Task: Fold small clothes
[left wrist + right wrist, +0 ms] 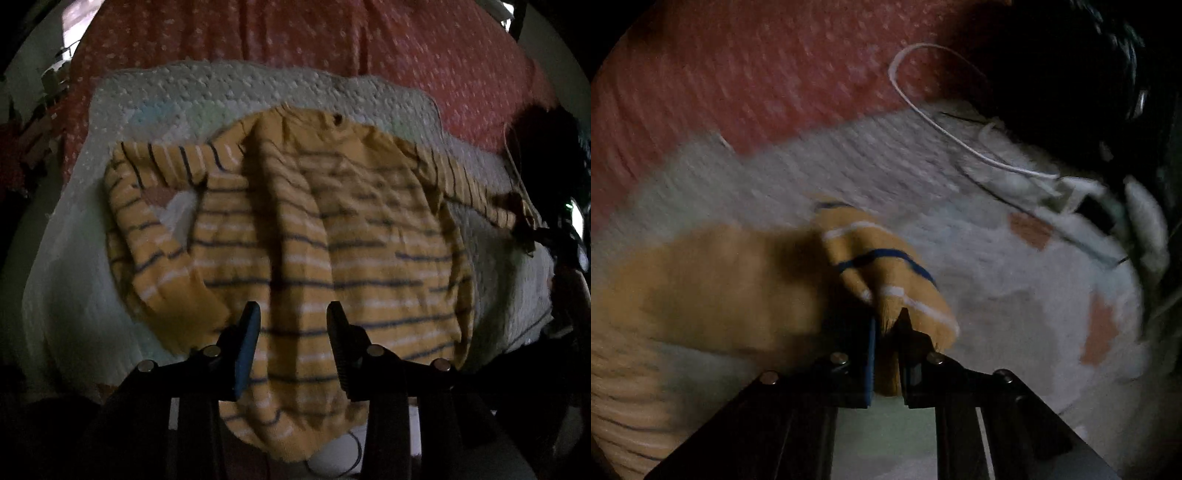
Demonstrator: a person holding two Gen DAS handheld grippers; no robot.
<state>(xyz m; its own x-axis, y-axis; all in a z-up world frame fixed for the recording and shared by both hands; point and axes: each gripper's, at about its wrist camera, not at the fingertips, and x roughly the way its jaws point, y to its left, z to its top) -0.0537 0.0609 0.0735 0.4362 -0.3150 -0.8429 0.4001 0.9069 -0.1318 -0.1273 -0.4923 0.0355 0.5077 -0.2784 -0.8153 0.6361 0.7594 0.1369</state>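
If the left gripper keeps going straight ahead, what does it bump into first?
Probably the striped yellow sweater. The left gripper has open jaws pointing right over its body, spread on the white blanket. Depth is hard to judge.

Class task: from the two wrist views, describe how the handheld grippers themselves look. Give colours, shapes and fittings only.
Both are alike. The left gripper has two flat, tapering black fingers, one faced with a blue pad. Angular black linkage arms run behind them, joined by round silver bolts. The right gripper shows the same black fingers, blue pad and silver bolts. No markings, cables or sleeves are discernible.
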